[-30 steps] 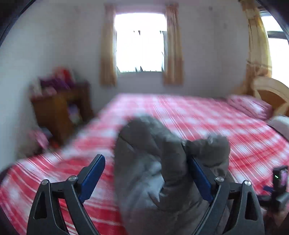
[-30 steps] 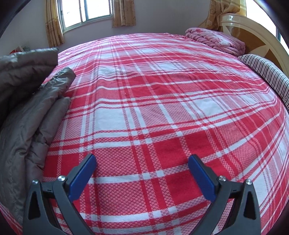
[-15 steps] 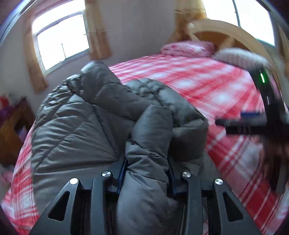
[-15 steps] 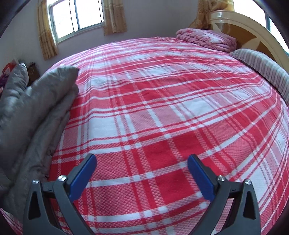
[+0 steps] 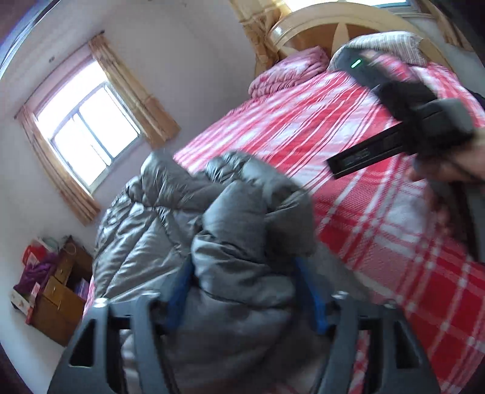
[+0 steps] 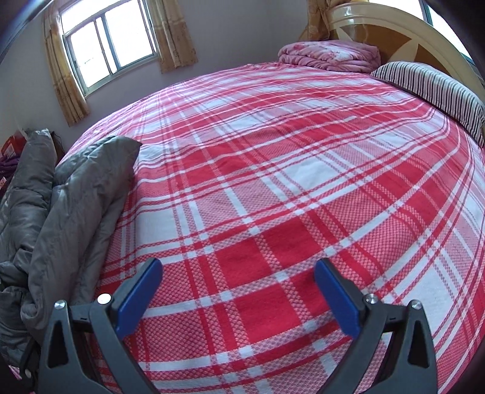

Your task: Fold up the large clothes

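Observation:
A grey puffer jacket [image 5: 145,242] lies bunched at the left side of the red plaid bed [image 5: 379,212]. My left gripper [image 5: 245,291] has a thick fold of the jacket between its blue pads, and its jaws are opening around it. In the right wrist view the jacket [image 6: 75,197] is heaped at the left edge of the bed [image 6: 272,151]. My right gripper [image 6: 238,291] hovers open over bare bedsheet with nothing between its fingers. The right hand's tool [image 5: 409,121] shows blurred at the upper right of the left wrist view.
A folded pink blanket [image 6: 330,56] and a striped pillow [image 6: 433,88] lie by the wooden headboard [image 6: 394,27]. A wooden cabinet [image 5: 60,303] with clutter stands by the wall left of the bed. Curtained windows [image 6: 109,42] are behind.
My left gripper swung toward the bed and rolled, carrying the jacket fold down onto the heap; its jaws squeezed the fold, then widened. The right gripper shifted slightly over the sheet.

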Demonstrator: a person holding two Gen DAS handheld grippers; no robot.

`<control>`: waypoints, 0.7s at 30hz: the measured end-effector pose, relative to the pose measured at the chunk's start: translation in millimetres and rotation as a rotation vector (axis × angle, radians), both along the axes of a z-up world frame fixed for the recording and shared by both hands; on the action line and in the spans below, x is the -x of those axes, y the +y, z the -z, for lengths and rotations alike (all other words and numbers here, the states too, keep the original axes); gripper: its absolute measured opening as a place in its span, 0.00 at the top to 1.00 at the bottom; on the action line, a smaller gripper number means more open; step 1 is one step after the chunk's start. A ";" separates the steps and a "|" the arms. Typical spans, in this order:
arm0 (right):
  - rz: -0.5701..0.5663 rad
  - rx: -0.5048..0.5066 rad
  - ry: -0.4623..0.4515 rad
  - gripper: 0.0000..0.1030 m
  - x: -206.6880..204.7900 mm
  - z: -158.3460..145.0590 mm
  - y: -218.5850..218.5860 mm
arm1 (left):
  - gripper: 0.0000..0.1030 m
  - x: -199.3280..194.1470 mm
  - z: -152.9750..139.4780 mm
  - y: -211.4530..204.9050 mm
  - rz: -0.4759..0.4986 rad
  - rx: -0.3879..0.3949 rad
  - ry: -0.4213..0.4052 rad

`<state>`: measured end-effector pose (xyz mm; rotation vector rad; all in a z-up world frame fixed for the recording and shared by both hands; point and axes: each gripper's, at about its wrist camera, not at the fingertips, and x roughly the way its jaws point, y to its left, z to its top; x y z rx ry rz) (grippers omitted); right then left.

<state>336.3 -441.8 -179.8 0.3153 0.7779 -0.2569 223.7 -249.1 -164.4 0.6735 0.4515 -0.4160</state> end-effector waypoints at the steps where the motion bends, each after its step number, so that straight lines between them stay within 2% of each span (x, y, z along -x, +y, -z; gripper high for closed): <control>1: 0.000 -0.007 -0.001 0.01 0.1 0.4 -1.0 | 0.22 5.7 -3.3 -3.7 0.012 0.017 -0.002; 3: -0.001 -0.009 0.000 0.01 -0.4 1.0 -1.2 | 0.22 20.5 -12.2 1.6 0.026 0.059 0.008; 6: -0.002 -0.012 -0.003 0.01 0.1 0.6 -1.6 | 0.22 30.6 -25.5 15.1 -0.023 0.116 -0.030; 9: -0.011 -0.012 -0.002 0.03 -1.4 -2.9 -1.8 | 0.20 23.6 -51.4 60.9 -0.167 0.239 -0.072; 10: -0.018 -0.008 -0.002 0.12 -3.1 -5.4 -1.0 | 0.17 19.5 -56.6 80.2 -0.217 0.267 -0.079; 11: -0.023 0.010 -0.002 0.19 -5.9 -11.1 0.5 | 0.16 7.0 -64.5 101.2 -0.300 0.303 -0.094; 12: -0.020 0.025 -0.006 0.21 -9.6 -20.1 2.1 | 0.14 -4.5 -69.0 117.0 -0.363 0.326 -0.108; 15: -0.044 0.009 -0.062 0.21 -24.1 -55.4 13.6 | 0.13 -55.6 -75.1 159.6 -0.551 0.361 -0.094; 18: -0.134 0.023 -0.102 0.21 -39.9 -97.5 50.9 | 0.13 -110.5 -71.9 190.2 -0.718 0.414 -0.043; 21: -0.211 0.049 -0.107 0.21 -58.3 -134.1 98.0 | 0.13 -142.4 -66.4 207.6 -0.832 0.501 0.004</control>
